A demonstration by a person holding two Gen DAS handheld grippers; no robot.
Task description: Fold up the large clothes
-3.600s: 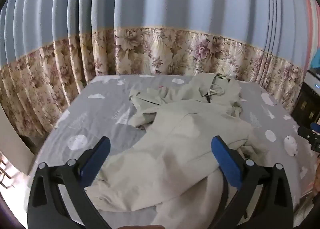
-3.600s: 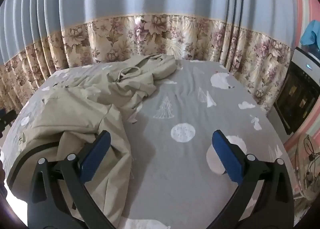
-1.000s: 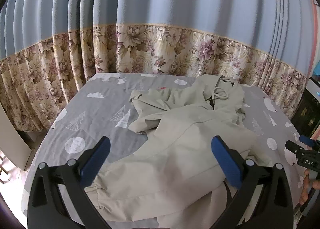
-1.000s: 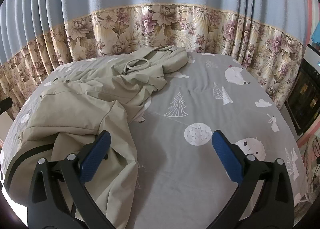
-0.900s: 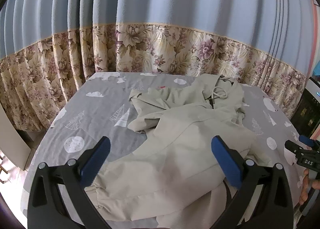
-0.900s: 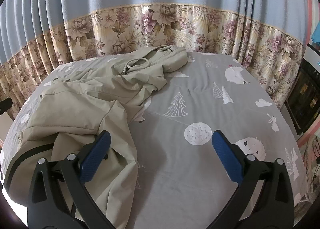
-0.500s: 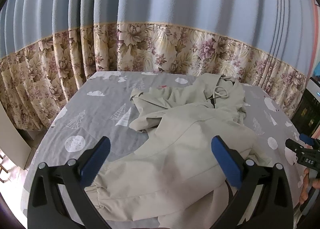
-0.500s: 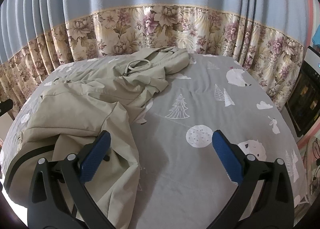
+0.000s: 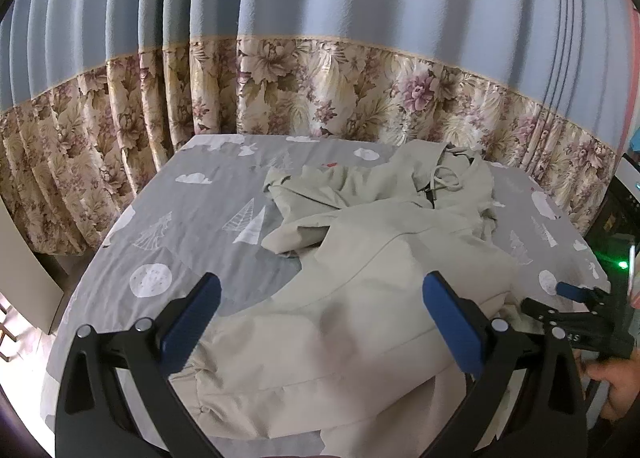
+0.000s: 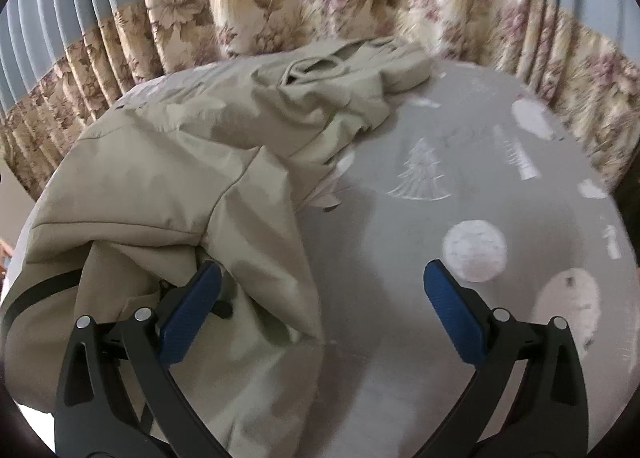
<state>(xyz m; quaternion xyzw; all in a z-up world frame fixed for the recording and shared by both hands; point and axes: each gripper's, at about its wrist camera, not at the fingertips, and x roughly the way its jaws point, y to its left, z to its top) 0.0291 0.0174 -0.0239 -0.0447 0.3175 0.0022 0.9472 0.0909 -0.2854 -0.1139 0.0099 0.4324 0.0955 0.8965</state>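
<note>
The beige hooded jacket [image 9: 360, 298] lies crumpled across the grey patterned bed [image 9: 192, 217], hood end toward the floral curtain [image 9: 320, 97]. We are at the start, we judge: nothing is folded or gripped. Our left hand-held gripper [image 9: 320, 314] hovers spread over the hem; our right hand-held gripper [image 10: 320, 310] hangs spread at the garment's near edge. Next we need to pinch two hem corners and spread the cloth flat.

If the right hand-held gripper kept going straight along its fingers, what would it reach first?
Probably the grey printed bedsheet: the open right hand-held gripper frames mostly bare sheet, with the beige jacket's edge at its left finger. Depth is uncertain.
</note>
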